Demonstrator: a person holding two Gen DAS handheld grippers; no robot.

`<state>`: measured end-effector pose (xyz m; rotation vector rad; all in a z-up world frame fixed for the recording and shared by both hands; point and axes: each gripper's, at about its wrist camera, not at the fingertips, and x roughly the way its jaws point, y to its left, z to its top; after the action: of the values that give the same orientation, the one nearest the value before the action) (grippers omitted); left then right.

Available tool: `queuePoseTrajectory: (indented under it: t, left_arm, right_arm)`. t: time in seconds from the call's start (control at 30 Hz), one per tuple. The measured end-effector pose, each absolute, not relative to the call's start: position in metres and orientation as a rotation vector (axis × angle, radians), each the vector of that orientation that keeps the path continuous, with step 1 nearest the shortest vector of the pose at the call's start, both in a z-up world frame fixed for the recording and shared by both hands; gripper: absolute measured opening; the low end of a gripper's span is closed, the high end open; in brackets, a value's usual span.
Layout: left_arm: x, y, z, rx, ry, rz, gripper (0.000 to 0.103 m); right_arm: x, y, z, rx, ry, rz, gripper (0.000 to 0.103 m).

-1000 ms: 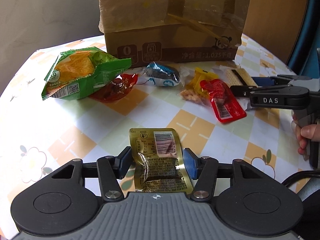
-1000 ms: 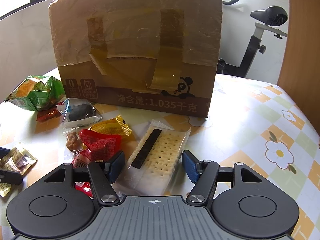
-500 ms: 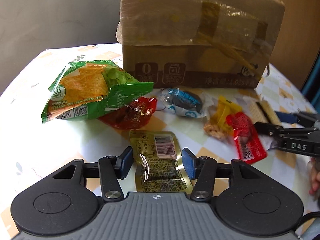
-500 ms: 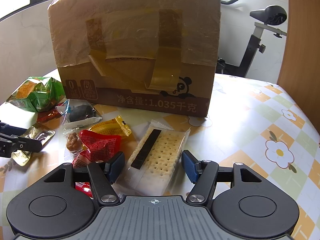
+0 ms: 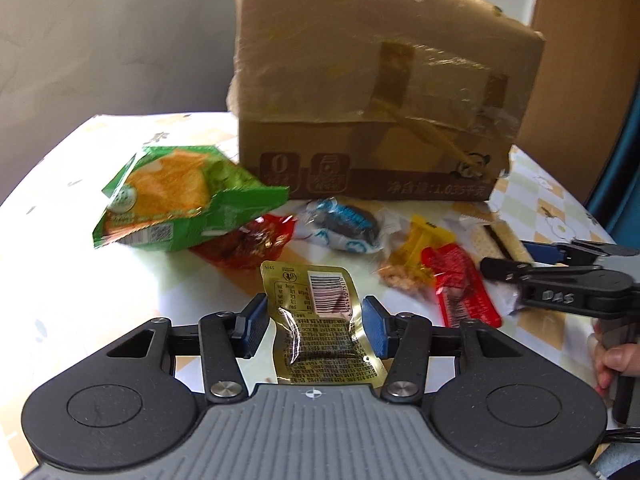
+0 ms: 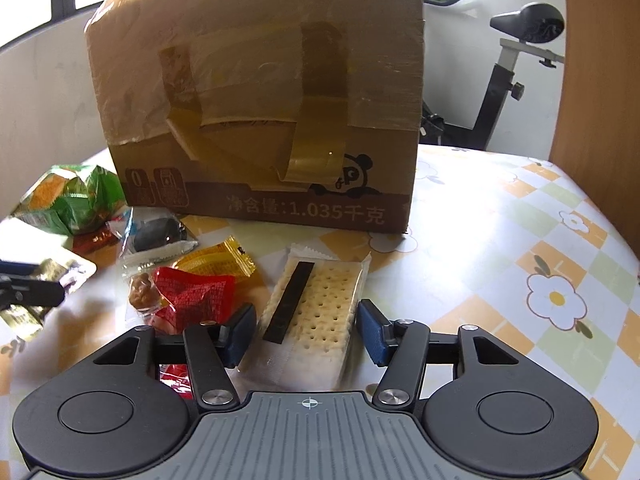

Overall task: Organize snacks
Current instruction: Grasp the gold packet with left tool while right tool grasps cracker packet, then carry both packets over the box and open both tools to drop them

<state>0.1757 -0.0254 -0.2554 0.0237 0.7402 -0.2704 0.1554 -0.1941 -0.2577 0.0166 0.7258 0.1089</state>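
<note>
My left gripper [image 5: 316, 326] is shut on a gold foil snack packet [image 5: 320, 316] and holds it above the table, its pads pressing the packet's sides. My right gripper [image 6: 306, 328] is open around a clear-wrapped cracker pack [image 6: 314, 308] that lies on the table; its pads stand just clear of the pack's sides. The right gripper also shows at the right of the left wrist view [image 5: 520, 260]. A taped cardboard box [image 6: 260, 120] stands behind the snacks.
On the checked flower tablecloth [image 6: 520, 248] lie a green chip bag [image 5: 180, 196], a red-brown packet [image 5: 244, 240], a blue-and-dark wrapped snack [image 5: 344, 226], a yellow packet [image 6: 218, 258] and a red packet [image 6: 192, 294]. An exercise bike [image 6: 516, 60] stands beyond the table.
My left gripper has carried the gold packet up and forward toward the box and snacks. The right gripper has stayed open around the cracker pack.
</note>
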Motion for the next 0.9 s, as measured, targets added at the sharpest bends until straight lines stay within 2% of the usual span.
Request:
queuePoseTrajectory:
  t: [0.13, 0.23, 0.47, 0.63, 0.9]
  left_arm:
    - [0.172, -0.029, -0.251, 0.030, 0.723, -0.286, 0.053]
    - [0.172, -0.028, -0.250, 0.019, 0.713, -0.284, 0.053]
    - [0.166, -0.019, -0.224, -0.007, 0.609, -0.280, 0.053]
    - [0.161, -0.017, -0.197, -0.021, 0.519, -0.294, 0.053]
    - [0.168, -0.014, -0.132, -0.059, 0.341, -0.331, 0.053]
  right_arm:
    - [0.156, -0.191, -0.259, -0.002, 0.726, 0.102, 0.056]
    - [0.153, -0.199, -0.258, 0.030, 0.718, 0.089, 0.046]
    - [0.140, -0.246, -0.245, 0.309, 0.678, 0.045, 0.043]
    - [0.128, -0.259, -0.217, 0.342, 0.596, 0.052, 0.043]
    - [0.127, -0.266, -0.141, 0.310, 0.395, 0.128, 0.043]
